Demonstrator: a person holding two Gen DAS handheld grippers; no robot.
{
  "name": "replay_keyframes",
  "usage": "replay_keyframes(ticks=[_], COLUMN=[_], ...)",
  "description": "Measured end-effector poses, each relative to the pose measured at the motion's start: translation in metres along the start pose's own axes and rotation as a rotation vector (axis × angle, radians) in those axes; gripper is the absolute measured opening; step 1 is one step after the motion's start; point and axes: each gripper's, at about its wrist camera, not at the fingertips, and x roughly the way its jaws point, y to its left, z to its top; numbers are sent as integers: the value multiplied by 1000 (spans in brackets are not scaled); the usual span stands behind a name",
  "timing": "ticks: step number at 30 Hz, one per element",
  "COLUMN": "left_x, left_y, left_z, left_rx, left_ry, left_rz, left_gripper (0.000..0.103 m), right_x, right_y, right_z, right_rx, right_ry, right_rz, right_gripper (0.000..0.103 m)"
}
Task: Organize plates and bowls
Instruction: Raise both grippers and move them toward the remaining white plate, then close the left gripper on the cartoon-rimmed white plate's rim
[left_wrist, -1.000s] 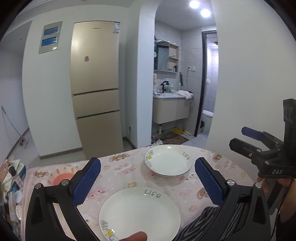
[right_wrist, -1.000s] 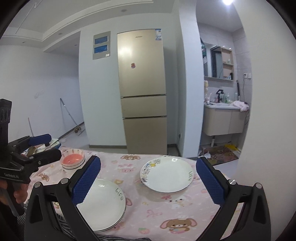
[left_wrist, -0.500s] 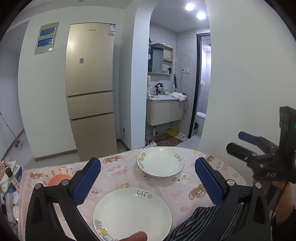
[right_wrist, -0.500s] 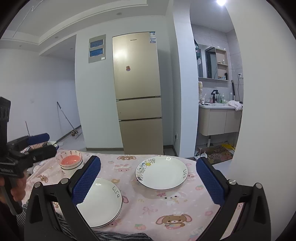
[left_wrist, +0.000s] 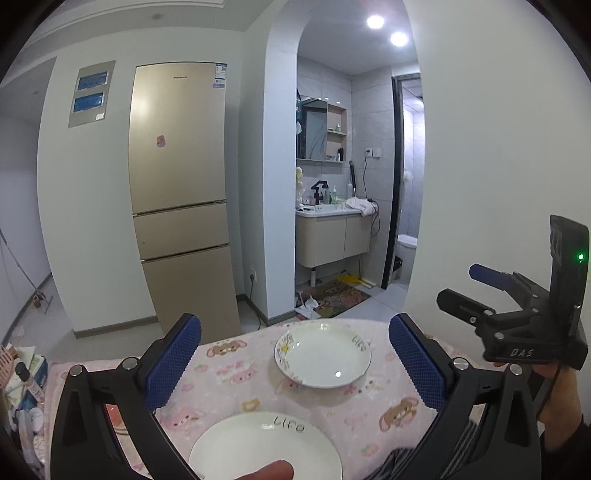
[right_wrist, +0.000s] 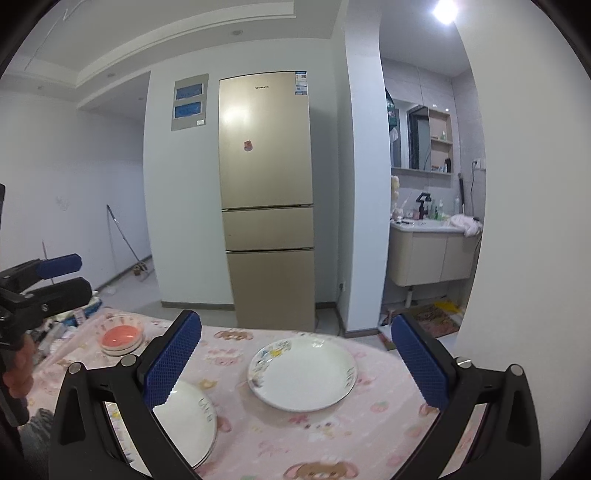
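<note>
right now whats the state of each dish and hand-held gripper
left hand-held gripper: open, empty
right hand-held gripper: open, empty
far plate: flat on tablecloth, empty
near plate: flat, empty, at table edge
pink bowls: stacked

The word "Life" is seen handwritten in dark script on the rim of the near plate (left_wrist: 264, 448), and the same word is spotted on the rim of the far plate (left_wrist: 322, 355), over on its right side. In the right wrist view that lettering is caught again on both plates but is blurred. "DAS" is read in pale letters on the black body of the right gripper (left_wrist: 464, 291). A brand name is printed across the top of the fridge (left_wrist: 180, 195) door, too small to be made out, and the stickers in its upper corner are equally illegible.
</note>
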Motion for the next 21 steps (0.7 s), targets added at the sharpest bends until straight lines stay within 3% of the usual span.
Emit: replay_keyframes(ticks=[6,12,21], left_x=[45,97,182], left_y=[6,18,24], left_z=[21,30,16], left_rx=[10,-25,-43], left_ry=[33,75,195], left_rz=[29,19,-9], left_gripper=[103,103,103], right_x=[34,65,117], right_y=[-11,-19,-40], right_z=[24,40,11], right_rx=[87,71,69], right_ry=[26,17,101], right_rz=[-11,-51,-96], right_gripper=[103,103,103])
